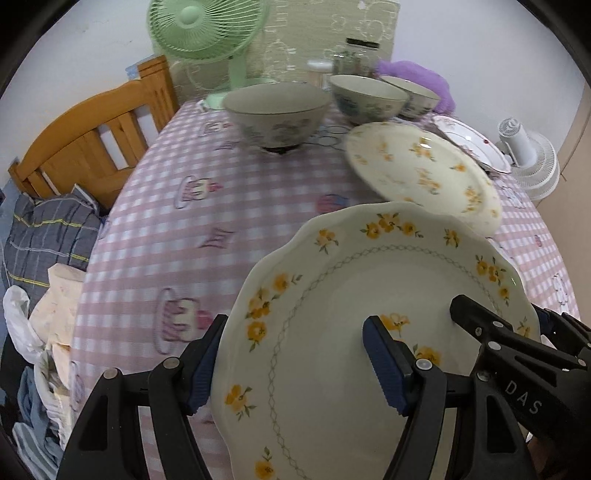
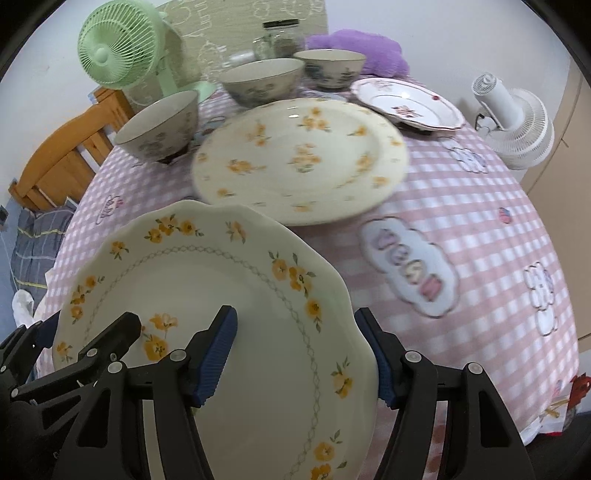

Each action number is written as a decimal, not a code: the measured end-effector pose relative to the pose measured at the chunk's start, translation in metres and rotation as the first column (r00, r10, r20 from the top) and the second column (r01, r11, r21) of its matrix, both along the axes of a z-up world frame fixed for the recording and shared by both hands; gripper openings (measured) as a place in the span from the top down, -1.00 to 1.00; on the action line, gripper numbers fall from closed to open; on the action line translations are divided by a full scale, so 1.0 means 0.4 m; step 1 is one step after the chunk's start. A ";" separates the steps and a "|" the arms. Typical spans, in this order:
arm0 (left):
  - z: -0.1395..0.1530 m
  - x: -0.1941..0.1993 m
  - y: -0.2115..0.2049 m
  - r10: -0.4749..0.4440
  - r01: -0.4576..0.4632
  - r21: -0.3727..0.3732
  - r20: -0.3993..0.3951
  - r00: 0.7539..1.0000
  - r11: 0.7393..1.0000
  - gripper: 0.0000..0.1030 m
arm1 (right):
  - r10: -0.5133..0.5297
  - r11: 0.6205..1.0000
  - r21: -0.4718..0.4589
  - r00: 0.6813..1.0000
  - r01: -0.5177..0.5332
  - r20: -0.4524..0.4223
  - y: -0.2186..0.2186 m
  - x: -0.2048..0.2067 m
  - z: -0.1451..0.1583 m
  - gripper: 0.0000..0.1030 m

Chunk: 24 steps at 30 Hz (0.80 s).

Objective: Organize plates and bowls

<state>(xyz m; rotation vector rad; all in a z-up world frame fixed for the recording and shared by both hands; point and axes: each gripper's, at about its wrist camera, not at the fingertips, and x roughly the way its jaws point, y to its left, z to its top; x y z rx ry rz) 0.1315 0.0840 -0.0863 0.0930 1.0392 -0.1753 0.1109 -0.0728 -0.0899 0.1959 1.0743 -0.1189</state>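
A scalloped cream plate [image 1: 332,332] [image 2: 207,295] with yellow flowers hangs above the pink checked tablecloth, held from both sides. My left gripper [image 1: 295,363] is shut on its left rim, one pad under the edge and one on the face. My right gripper [image 2: 295,352] is shut on the right rim in the same way. Beyond it a larger round yellow-flowered plate [image 1: 421,173] [image 2: 299,158] lies on the table. Three patterned bowls [image 1: 277,110] [image 2: 159,125] stand in a row at the back, each apart from the others. A pink-flowered plate [image 2: 406,101] sits at the far right.
A green fan [image 1: 207,33], a glass jar [image 1: 360,55] and a purple plush [image 2: 362,51] line the table's far edge. A white fan [image 2: 513,118] stands off the right side. A wooden headboard [image 1: 92,140] and bedding lie to the left.
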 end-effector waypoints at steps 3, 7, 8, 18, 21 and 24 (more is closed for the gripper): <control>-0.007 0.016 0.048 0.021 -0.021 -0.005 -0.008 1.000 1.000 -0.42 | 0.013 1.000 0.008 1.000 -0.013 -0.002 0.052 0.019 -0.005 -0.34; -0.023 0.048 0.103 0.045 -0.045 -0.021 -0.029 0.999 0.999 -0.41 | 0.019 1.000 0.015 1.000 -0.019 -0.011 0.106 0.049 -0.014 -0.34; -0.029 0.056 0.115 0.051 -0.052 -0.020 -0.032 0.998 0.998 -0.41 | 0.017 1.000 0.016 1.000 -0.017 -0.015 0.115 0.055 -0.019 -0.34; -0.058 0.101 0.157 0.064 -0.064 -0.007 -0.018 0.998 0.998 -0.42 | 0.029 1.000 0.011 0.998 -0.028 -0.049 0.180 0.121 -0.051 -0.32; -0.060 0.106 0.163 0.071 -0.072 -0.010 -0.018 0.997 0.997 -0.49 | 0.015 1.000 0.023 0.999 -0.014 -0.050 0.175 0.126 -0.053 -0.33; -0.062 0.109 0.171 0.101 -0.101 0.005 -0.029 0.994 0.995 -0.61 | 0.034 0.999 -0.013 0.998 -0.034 -0.059 0.184 0.133 -0.048 -0.33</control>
